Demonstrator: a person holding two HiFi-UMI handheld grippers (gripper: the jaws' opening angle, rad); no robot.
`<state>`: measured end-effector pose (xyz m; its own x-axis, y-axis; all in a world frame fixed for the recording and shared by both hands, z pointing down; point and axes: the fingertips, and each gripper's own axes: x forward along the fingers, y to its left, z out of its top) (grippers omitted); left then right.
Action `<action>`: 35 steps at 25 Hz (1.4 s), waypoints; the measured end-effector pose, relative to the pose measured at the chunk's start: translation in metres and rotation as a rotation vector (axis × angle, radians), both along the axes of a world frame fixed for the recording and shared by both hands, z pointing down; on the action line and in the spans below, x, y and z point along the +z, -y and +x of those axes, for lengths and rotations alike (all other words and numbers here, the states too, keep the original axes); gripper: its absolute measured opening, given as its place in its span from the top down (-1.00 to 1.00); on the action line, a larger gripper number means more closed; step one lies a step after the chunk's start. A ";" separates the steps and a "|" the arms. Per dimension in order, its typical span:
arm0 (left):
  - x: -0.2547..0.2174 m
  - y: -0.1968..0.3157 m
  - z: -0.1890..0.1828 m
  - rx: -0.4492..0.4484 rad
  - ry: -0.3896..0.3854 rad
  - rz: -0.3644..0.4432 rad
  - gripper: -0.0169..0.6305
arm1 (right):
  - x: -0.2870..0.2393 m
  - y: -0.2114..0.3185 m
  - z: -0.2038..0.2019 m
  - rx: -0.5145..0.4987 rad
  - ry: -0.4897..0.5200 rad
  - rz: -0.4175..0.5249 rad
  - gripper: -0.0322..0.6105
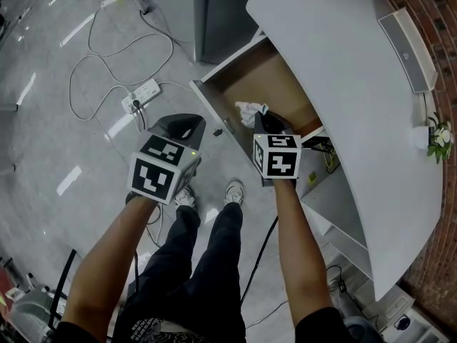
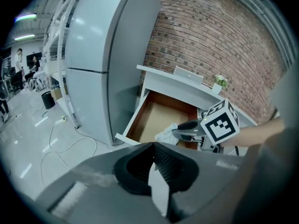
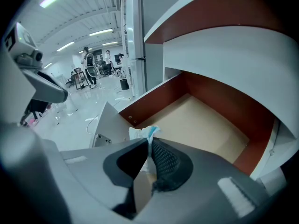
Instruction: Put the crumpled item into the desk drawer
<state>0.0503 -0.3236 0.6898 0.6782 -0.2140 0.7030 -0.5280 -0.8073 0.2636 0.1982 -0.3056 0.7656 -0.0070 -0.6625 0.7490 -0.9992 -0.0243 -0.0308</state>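
Observation:
A white crumpled item [image 1: 248, 111] with a touch of blue is pinched in my right gripper [image 1: 261, 116], which is shut on it just above the open desk drawer [image 1: 282, 77]. In the right gripper view the crumpled item [image 3: 142, 133] pokes out past the closed jaws, over the drawer's near front corner [image 3: 117, 120]. From the left gripper view the crumpled item [image 2: 166, 134] hangs at the drawer's front. My left gripper [image 1: 187, 127] is shut on nothing and hovers left of the drawer front, over the floor.
The curved white desk top [image 1: 343, 84] overhangs the drawer [image 2: 161, 115]. A grey cabinet [image 2: 100, 55] stands left of the desk. A power strip [image 1: 141, 96] and cables [image 1: 107, 56] lie on the floor. A small plant [image 1: 440, 138] and a flat white device [image 1: 407, 48] sit on the desk.

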 end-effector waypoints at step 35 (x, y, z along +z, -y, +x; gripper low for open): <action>-0.171 0.020 -0.006 -0.019 -0.133 0.163 0.95 | -0.211 -0.039 -0.007 0.123 0.014 0.159 0.67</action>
